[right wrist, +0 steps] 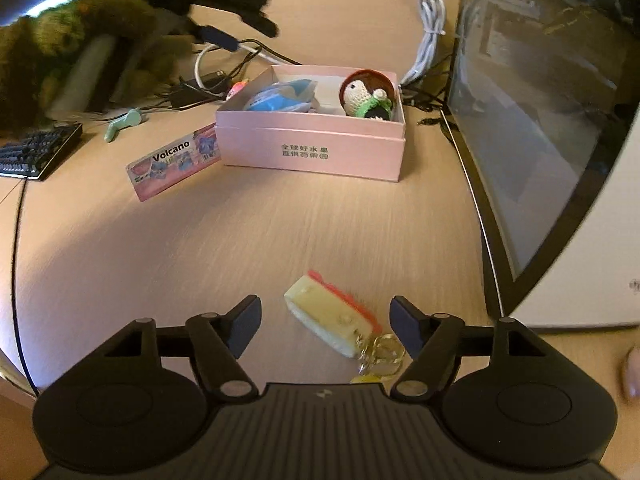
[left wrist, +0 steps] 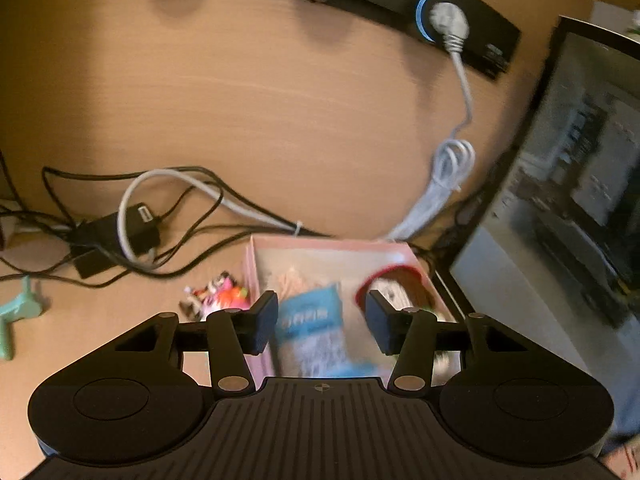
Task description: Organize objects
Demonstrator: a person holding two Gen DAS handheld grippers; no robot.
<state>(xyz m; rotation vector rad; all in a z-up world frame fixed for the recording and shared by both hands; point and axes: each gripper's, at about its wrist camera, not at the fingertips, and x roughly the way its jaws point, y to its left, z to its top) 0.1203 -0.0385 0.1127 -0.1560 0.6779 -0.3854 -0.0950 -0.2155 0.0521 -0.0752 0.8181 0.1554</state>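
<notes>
The right gripper (right wrist: 325, 326), fingers apart, straddles the light, rigid yellow cheese-shaped plastic keychain (right wrist: 332, 316) lying on the wooden surface (right wrist: 200, 248); grip its flat long sides.

Doll (right wrist: 366, 98) and packet (right wrist: 280, 98) in box (right wrist: 312, 148), keychain (right wrist: 332, 320) before it

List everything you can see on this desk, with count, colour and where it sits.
box: one, pink, mid desk
blue packet: one, inside box, left
crochet doll: one, red-hooded, inside box, right
Volcano pack: one, pink, left of box
cheese keychain: one, yellow, between right claw's fingers, on desk
keyboard: one, black, far left
monitor: one, dark, right
white cable: one, behind box
left claw: open, above box
right claw: open
</notes>
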